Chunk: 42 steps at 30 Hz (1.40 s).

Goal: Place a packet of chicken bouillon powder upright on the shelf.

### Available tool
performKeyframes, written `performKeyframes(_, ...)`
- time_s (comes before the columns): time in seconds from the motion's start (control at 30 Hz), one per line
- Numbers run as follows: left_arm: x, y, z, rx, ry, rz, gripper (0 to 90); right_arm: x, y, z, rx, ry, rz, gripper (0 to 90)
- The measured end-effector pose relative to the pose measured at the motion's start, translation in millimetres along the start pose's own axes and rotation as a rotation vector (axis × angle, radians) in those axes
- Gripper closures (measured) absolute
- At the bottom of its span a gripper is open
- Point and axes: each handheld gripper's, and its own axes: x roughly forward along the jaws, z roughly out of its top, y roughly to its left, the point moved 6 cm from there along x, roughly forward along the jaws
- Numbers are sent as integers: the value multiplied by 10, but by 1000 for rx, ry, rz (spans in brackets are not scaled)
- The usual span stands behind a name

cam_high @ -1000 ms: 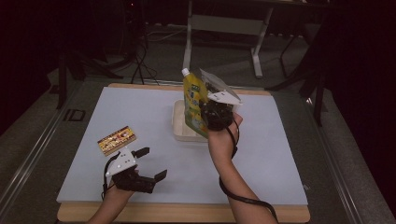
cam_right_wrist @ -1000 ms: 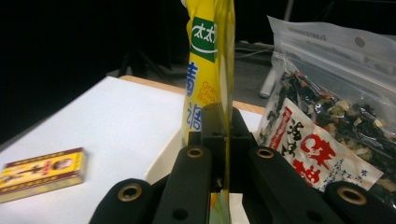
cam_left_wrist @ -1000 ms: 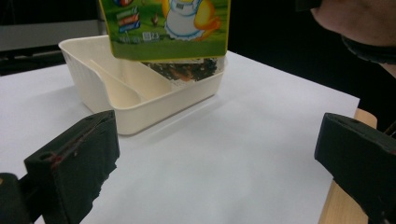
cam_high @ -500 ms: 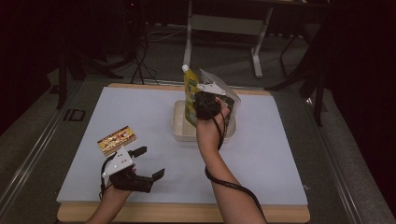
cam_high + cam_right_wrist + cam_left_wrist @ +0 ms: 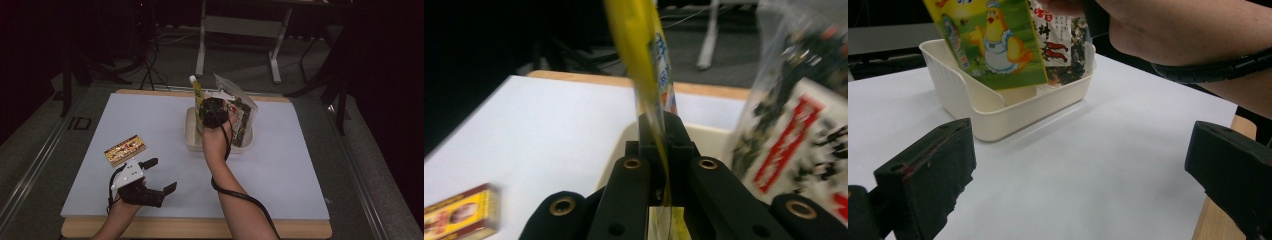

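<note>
While the left gripper (image 5: 156,176) rests open well short of the cream plastic tub (image 5: 192,136), the right gripper (image 5: 214,111) pinches the flat yellow-green pouch (image 5: 993,42) upright, long axis vertical, directly over that tub beside a clear snack bag (image 5: 242,112).

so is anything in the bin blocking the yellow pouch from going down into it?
Partly. The right gripper is shut on the yellow pouch above the cream bin. A clear snack bag stands in the bin's right part. The left part below the pouch looks bare in the left gripper view.
</note>
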Motion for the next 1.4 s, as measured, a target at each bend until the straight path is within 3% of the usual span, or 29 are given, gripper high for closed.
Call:
performKeyframes(0.2, 9, 12, -9, 2, 6, 2, 3, 68, -59, -111, -9, 14, 25, 900)
performKeyframes(0.4, 24, 9, -22, 0, 11, -2, 3, 77, -80, -139, -59, -15, 33, 900)
performKeyframes(0.5, 27, 10, -30, 3, 13, -4, 3, 71, -112, -149, -42, -26, 58, 900)
performKeyframes(0.67, 30, 12, -42, 4, 18, -3, 3, 63, -67, -178, -106, -44, 64, 900)
performKeyframes(0.83, 31, 27, -52, -2, 19, -2, 3, 75, -113, -235, -32, -55, 123, 900)
performKeyframes(0.93, 30, 24, -50, -3, 18, -4, 3, 76, -116, -268, -47, -60, 118, 900)
performKeyframes(1.07, 34, 20, -53, -8, 19, -6, 3, 81, -221, -327, 0, -64, 125, 899)
performKeyframes(1.4, 55, 9, -63, -8, 26, -7, 3, 37, -291, -487, -17, -87, 119, 895)
